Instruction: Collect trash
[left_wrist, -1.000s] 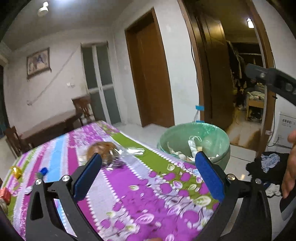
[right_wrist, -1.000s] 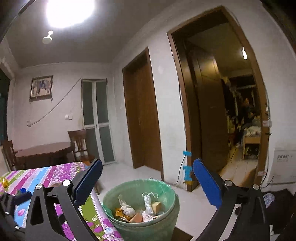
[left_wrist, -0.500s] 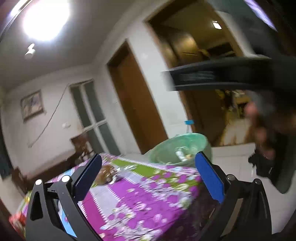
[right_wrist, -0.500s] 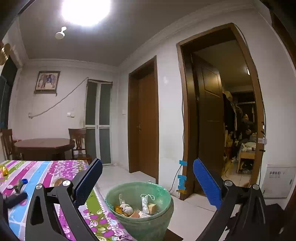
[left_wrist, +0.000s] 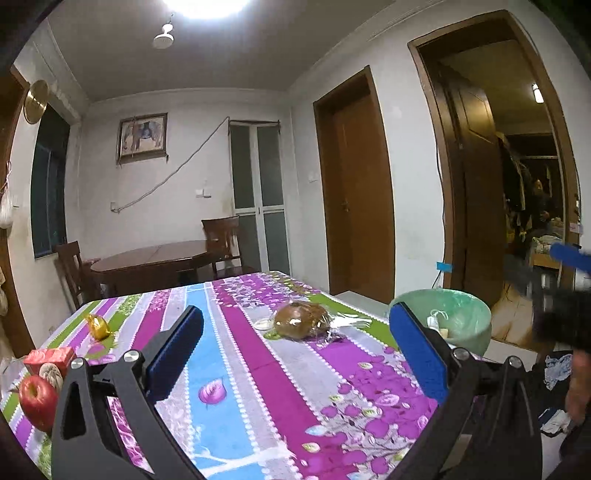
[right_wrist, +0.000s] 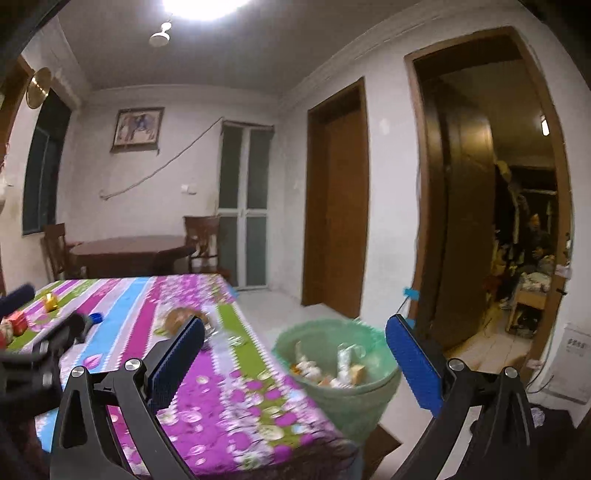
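Purple, blue and green stripes with a flower print are covering the bench (left_wrist: 258, 369), and the left gripper (left_wrist: 295, 354) is hanging over it with its blue ribbed pads spread wide and nothing between them. Only the left wrist view is showing the near-left corner of the cloth: a red apple (left_wrist: 37, 398), a red box (left_wrist: 50, 357) just behind it, and a crumpled gold wrapper (left_wrist: 98, 326) farther along that edge. Near the right edge a brown round bun in clear crinkled wrap (left_wrist: 301, 319) is lying, with a small white lid (left_wrist: 263, 324) just beside it. The right gripper (right_wrist: 295, 354) is also standing open and empty, aimed past the bench corner. Its view is showing what the left one mostly hides: the inside of the green trash bin (right_wrist: 373, 391), lined with a thin green bag and holding white and orange scraps. A small blue cap (right_wrist: 96, 317) on the cloth is appearing in this view too, and the left gripper's dark frame is blurring in at the left edge. The bin is standing on the tiled floor (right_wrist: 280, 306) just beside the bench's right corner, and bare tile is stretching away from it toward the two wooden doorways. A dark round dining table (left_wrist: 151, 258) with chairs is sitting well behind the bench.
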